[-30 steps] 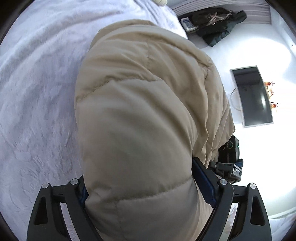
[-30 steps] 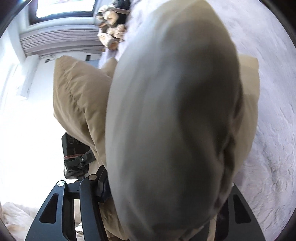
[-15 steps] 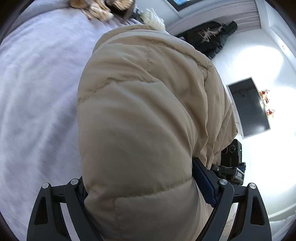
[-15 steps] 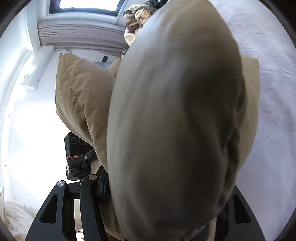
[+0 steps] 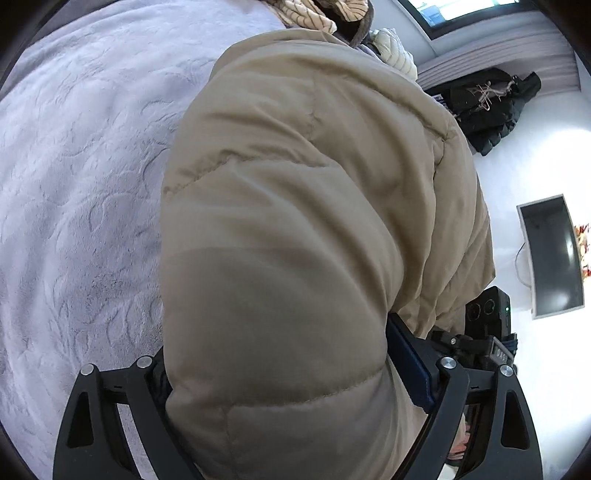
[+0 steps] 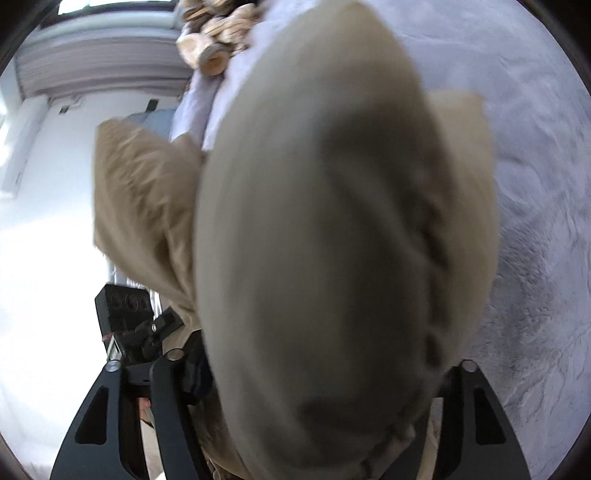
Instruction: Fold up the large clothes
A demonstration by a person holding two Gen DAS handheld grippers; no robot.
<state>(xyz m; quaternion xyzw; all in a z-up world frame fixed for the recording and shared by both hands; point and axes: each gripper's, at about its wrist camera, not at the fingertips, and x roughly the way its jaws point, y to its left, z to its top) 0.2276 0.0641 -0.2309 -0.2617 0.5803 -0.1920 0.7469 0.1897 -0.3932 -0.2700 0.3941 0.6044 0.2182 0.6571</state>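
Note:
A beige puffer jacket [image 5: 295, 203] fills the left wrist view, bulging between the fingers of my left gripper [image 5: 288, 369], which is shut on it with the jaws wide. In the right wrist view the same jacket [image 6: 314, 221] is blurred and swells between the fingers of my right gripper [image 6: 321, 362]. Those jaws are opening, with the padding still pressed against the pads. The jacket hangs above a lavender fleece bedspread [image 5: 81, 184]. Each gripper sees the other's body close beside it [image 5: 487, 314] [image 6: 125, 310]. The fingertips are hidden by fabric.
A pile of tan and striped clothes [image 5: 314, 14] [image 6: 218, 48] lies at the far end of the bed. A dark coat [image 5: 487, 103] and a flat screen [image 5: 550, 254] lie on the white floor beside the bed.
Both grippers have carried the jacket further over the bed and lower; the clothes pile came into view. The right gripper's fingers have spread a little.

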